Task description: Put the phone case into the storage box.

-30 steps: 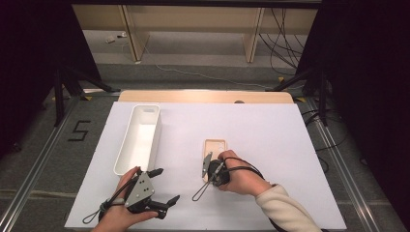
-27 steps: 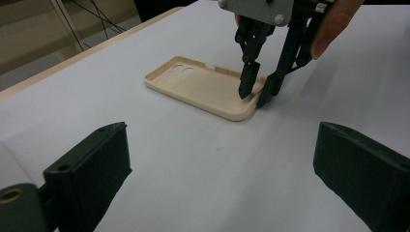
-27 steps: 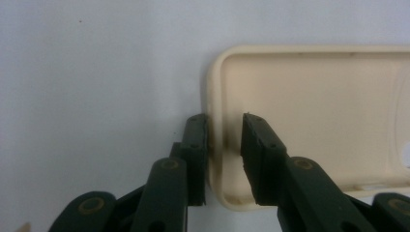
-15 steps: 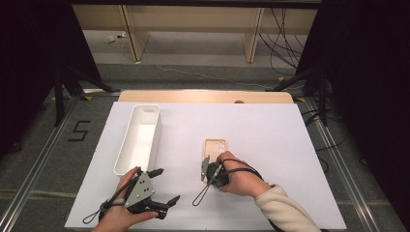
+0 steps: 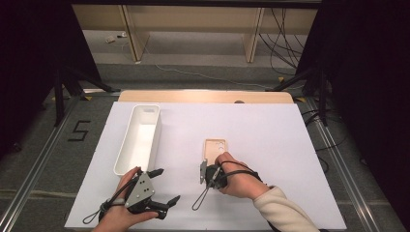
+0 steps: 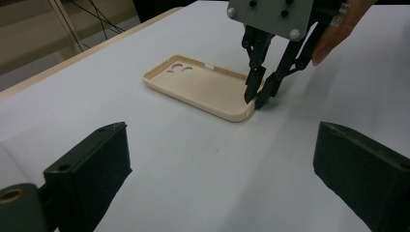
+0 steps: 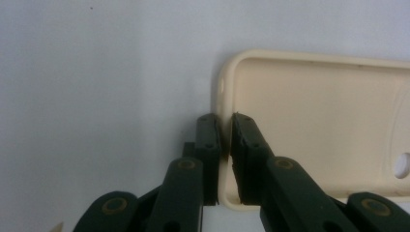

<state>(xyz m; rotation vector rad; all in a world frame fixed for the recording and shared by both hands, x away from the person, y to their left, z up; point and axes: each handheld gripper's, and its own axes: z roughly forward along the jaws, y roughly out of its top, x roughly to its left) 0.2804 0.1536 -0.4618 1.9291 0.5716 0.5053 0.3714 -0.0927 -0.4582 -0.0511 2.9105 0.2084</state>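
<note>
Phone case (image 5: 214, 148), beige and lying open side up on the white table (image 5: 270, 130), sits a little right of the middle, its camera cut-outs at the far end. It looks light, thin-walled and somewhat flexible, probably soft plastic or silicone, so it should lift with little force but may bend or twist if held by one corner alone. The raised rim is the natural place to take it: a pad inside the wall and a pad outside, which is where the right tool (image 7: 225, 145) has gone. Its jaws have just been closing, and in the right gripper view they stand on either side of the near end wall, close against it and seemingly pinching it. In the left gripper view the same tool (image 6: 258, 94) meets the case (image 6: 203, 87) at its near corner. A grip so near the corner could let the case pivot, so a slow lift seems wise.

The left tool (image 5: 162, 186) rests near the table's front edge with its jaws wide apart and nothing between them. A long white bin (image 5: 140, 137) stands empty to its far side, well apart from the case. The table top is smooth and matte; beyond it lie grey carpet, cables and dark curtains.
</note>
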